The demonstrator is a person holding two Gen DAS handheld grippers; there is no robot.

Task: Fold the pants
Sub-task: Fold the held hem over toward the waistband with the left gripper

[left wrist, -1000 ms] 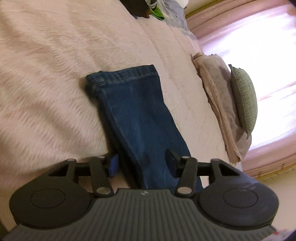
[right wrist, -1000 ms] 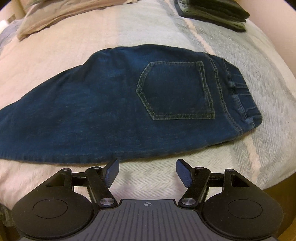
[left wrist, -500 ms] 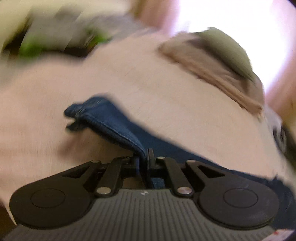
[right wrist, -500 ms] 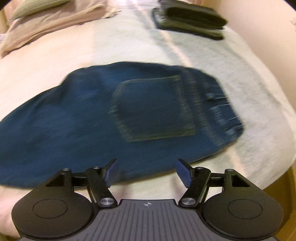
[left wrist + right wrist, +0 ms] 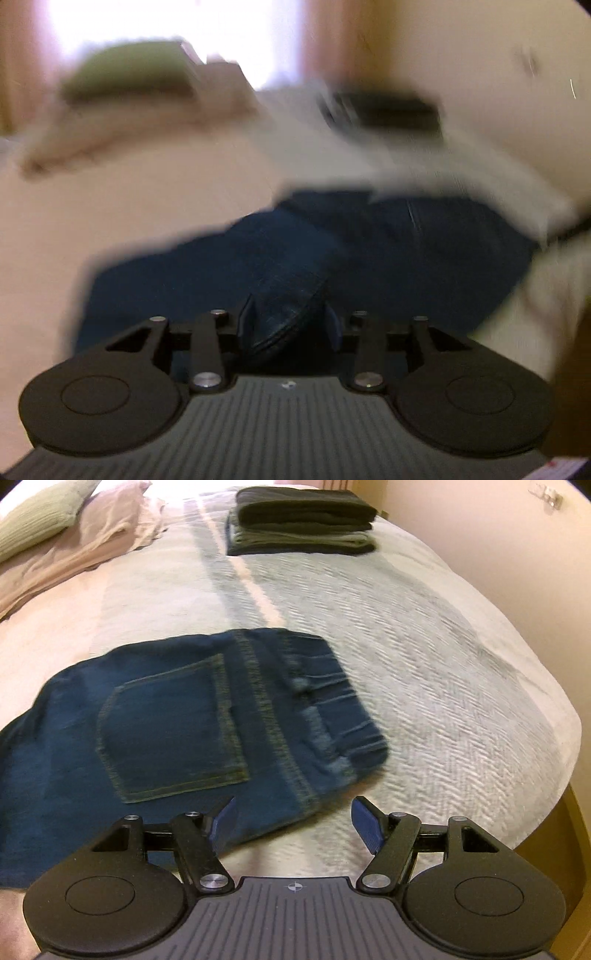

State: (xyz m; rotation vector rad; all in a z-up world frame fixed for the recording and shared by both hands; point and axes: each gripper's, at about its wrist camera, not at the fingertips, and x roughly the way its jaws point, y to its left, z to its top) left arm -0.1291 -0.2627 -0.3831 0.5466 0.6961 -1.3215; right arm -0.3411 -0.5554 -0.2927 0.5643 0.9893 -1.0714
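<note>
Dark blue jeans (image 5: 166, 720) lie flat on the bed, back pocket up and waistband (image 5: 325, 686) to the right. My right gripper (image 5: 293, 823) is open and holds nothing; it hovers over the jeans' near waist corner, its left pad above denim and its right pad above the bedspread. The left wrist view is blurred by motion. There my left gripper (image 5: 288, 321) has its jaws opening, with a rounded fold of the jeans (image 5: 284, 295) still between the pads. The rest of the jeans (image 5: 406, 251) spreads out beyond it.
A stack of folded dark clothes (image 5: 301, 520) sits at the far end of the grey-and-cream bedspread (image 5: 443, 664). A green pillow (image 5: 33, 517) and pinkish bedding (image 5: 92, 542) lie far left. The bed's edge drops off at the right, beside a wall.
My left gripper shut on the leg end and swung it across over the jeans; its jaws now stand apart again. My right gripper slid right, toward the waistband corner.
</note>
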